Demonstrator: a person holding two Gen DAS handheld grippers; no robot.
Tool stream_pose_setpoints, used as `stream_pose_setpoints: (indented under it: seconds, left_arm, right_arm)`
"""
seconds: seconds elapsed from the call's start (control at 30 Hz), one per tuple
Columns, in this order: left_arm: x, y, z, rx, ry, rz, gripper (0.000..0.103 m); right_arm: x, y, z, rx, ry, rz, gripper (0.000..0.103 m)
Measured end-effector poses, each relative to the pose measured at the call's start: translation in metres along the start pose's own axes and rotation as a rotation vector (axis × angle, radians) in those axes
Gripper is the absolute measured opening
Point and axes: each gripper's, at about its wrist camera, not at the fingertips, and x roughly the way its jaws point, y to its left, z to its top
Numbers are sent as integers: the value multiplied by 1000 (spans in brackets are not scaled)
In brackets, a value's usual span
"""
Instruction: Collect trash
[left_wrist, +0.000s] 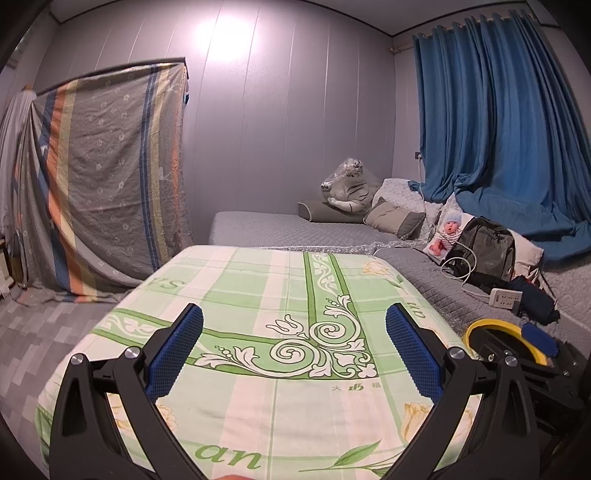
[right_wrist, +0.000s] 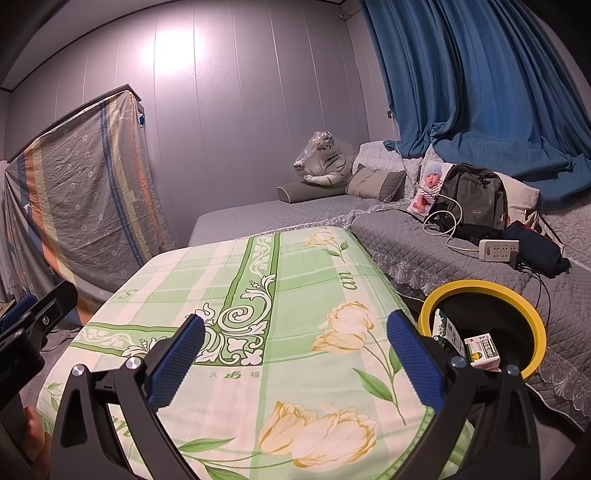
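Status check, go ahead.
Left gripper open, empty. Right gripper open, empty. Two cartons in yellow-rimmed bin. Green cloth bare.

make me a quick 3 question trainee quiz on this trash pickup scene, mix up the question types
1. True or false: the left gripper and the right gripper are both open and hold nothing.
2. Multiple choice: the small green and white cardboard boxes lie where?
A. on the green checked floral tablecloth
B. inside the round black bin with the yellow rim
C. on the grey quilted bed cover
3. Fill in: beside the dark grey backpack lies a white ____ with a cable.

Key: 1 true; 2 B; 3 power strip
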Motion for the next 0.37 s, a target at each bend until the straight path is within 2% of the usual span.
stream_pose_setpoints:
  seconds: [0.37]
  left_arm:
    - [4, 2, -1, -17, 20, 14, 95]
  right_arm:
    - [1, -2, -2, 7, 6, 1, 95]
